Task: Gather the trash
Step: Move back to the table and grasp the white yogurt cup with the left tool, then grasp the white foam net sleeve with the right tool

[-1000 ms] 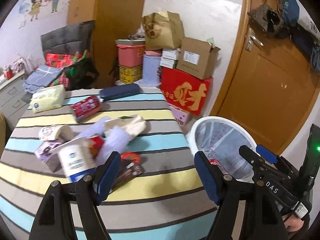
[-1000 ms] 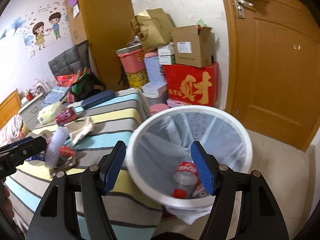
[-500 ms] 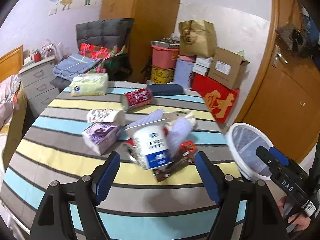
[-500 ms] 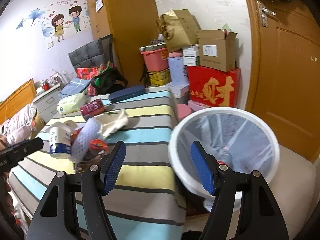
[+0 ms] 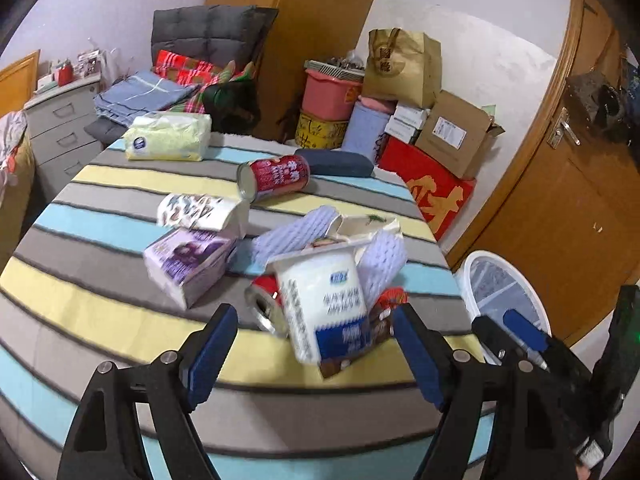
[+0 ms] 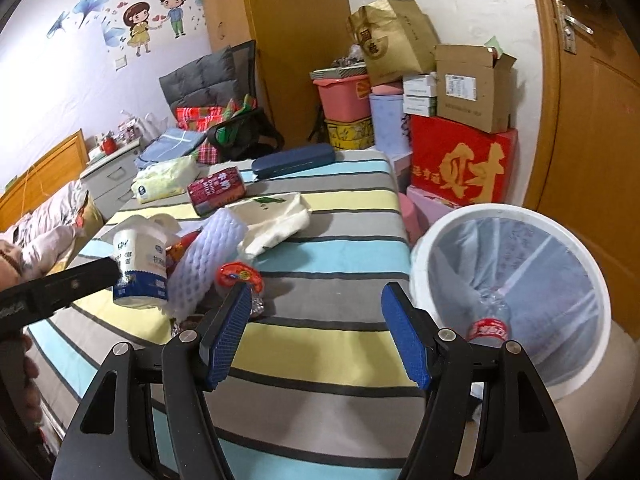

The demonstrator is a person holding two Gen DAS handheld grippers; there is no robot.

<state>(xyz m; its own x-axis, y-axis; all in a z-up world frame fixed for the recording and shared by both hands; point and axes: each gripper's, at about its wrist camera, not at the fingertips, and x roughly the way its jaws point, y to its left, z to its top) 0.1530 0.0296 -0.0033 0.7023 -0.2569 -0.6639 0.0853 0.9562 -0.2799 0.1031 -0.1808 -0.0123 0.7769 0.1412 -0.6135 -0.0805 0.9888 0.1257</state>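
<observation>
The left gripper (image 5: 316, 344) was spread wide with nothing between its blue pads, hovering just in front of a white yogurt cup (image 5: 324, 304) that stood tilted among the trash on the striped table (image 5: 120, 320). Taking that cup as the landmark: a red can (image 5: 266, 306) lay on its side touching the cup's left flank, open mouth toward the camera; a brown wrapper (image 5: 360, 344) poked out from under the cup's base on the right; white foam netting (image 5: 382, 264) rose just behind it, with a cream cloth bag (image 5: 360, 228) behind that. Left of the cup sat a purple tissue pack (image 5: 188, 264), and beyond that a patterned paper roll (image 5: 200, 212). Well behind the cup lay a second red can (image 5: 276, 178), a dark blue case (image 5: 334, 162) and a yellow tissue pack (image 5: 168, 138).

The right gripper (image 6: 316, 336) was likewise spread and empty, over the table's near edge, to the right of the cup (image 6: 140, 268). A crumpled red wrapper (image 6: 238, 274) lay between the cup and this gripper. Well right of the cup, off the table, stood the white trash bin (image 6: 516, 216), lined with a bag and holding what looked like a crushed plastic bottle (image 6: 490, 320) with a red label.
</observation>
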